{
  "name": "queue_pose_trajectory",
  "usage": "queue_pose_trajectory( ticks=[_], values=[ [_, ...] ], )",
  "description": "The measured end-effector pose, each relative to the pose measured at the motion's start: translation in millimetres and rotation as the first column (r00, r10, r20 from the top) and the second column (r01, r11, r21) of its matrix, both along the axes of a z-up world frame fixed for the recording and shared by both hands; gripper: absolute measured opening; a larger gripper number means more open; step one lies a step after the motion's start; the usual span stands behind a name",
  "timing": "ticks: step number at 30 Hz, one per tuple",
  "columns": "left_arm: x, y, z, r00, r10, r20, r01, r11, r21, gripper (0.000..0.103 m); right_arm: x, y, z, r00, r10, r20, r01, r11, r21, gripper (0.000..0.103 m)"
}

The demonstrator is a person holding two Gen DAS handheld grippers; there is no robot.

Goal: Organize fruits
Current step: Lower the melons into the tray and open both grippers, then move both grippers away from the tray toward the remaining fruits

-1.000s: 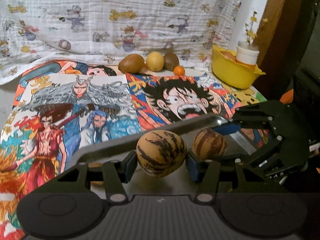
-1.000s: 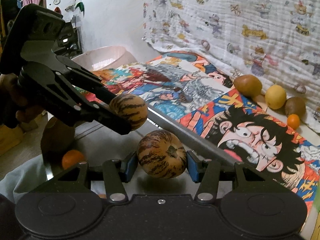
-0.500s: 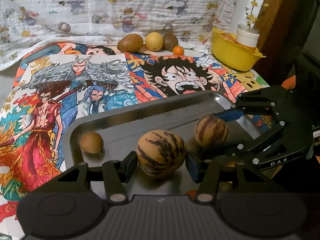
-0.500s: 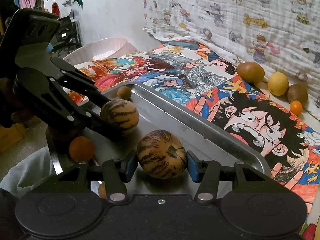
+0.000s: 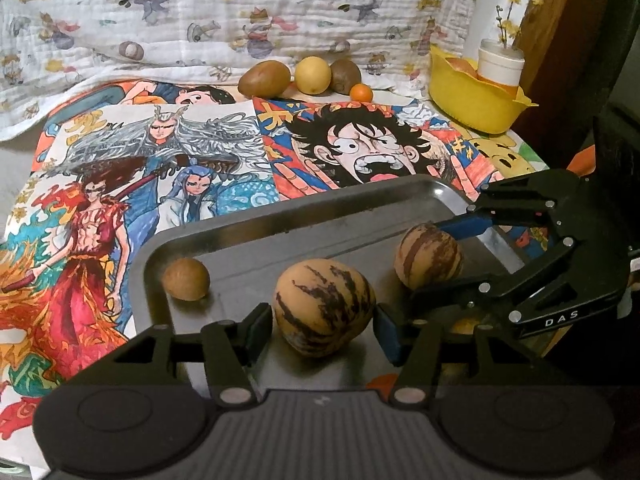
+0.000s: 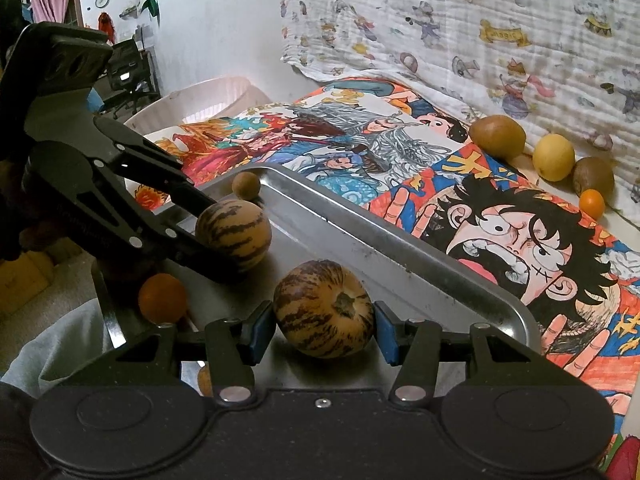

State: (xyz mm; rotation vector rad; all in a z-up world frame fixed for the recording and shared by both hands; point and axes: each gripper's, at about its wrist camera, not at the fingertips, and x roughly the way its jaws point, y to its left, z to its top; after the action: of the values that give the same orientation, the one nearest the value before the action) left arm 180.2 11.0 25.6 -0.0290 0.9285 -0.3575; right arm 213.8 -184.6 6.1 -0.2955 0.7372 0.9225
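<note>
— Left tongs [image 5: 324,330], what have they got?
— A striped melon [image 5: 323,307], clamped between the pads, low over the tray [image 5: 280,236].
— Right tongs [image 6: 324,330]?
— Gripping a second melon [image 6: 323,314], right of the first. A small brown fruit [image 5: 186,279] lies in the far left corner.

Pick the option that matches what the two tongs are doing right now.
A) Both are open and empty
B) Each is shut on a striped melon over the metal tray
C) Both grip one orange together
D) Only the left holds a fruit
B: the left tongs clamp one striped melon, and the right tongs clamp another striped melon, both above the metal tray.
</note>
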Motion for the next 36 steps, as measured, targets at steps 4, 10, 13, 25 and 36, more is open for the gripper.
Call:
queue_pose_trajectory(
  ticks=[4,10,13,25,36],
  values=[
    [-3,3,6,1.000,0.014,0.015,-0.014,1.000,0.002,0.074,-1,-4,4,1.000,-0.009,0.003,0.009,1.000,0.015,0.062],
    [-15,6,19,0.999,0.013,0.042,-0.014,1.000,0.008,0.085,-6,-14,12,1.000,-0.018,-0.015,0.019,0.999,0.048,0.076],
    [-28,7,26,0.997,0.000,0.072,-0.001,1.000,0.012,0.094,-12,-18,16,1.000,-0.014,-0.017,0.016,0.998,0.065,0.086],
    [-70,21,45,0.991,-0.051,0.124,0.039,0.995,0.096,0.102,-45,-26,28,0.999,0.027,0.029,-0.028,1.000,0.007,0.102],
    [-79,36,45,0.998,-0.009,0.059,0.003,0.994,0.109,0.102,-50,-43,30,0.997,-0.043,0.061,0.046,0.998,-0.048,0.102]
  ],
)
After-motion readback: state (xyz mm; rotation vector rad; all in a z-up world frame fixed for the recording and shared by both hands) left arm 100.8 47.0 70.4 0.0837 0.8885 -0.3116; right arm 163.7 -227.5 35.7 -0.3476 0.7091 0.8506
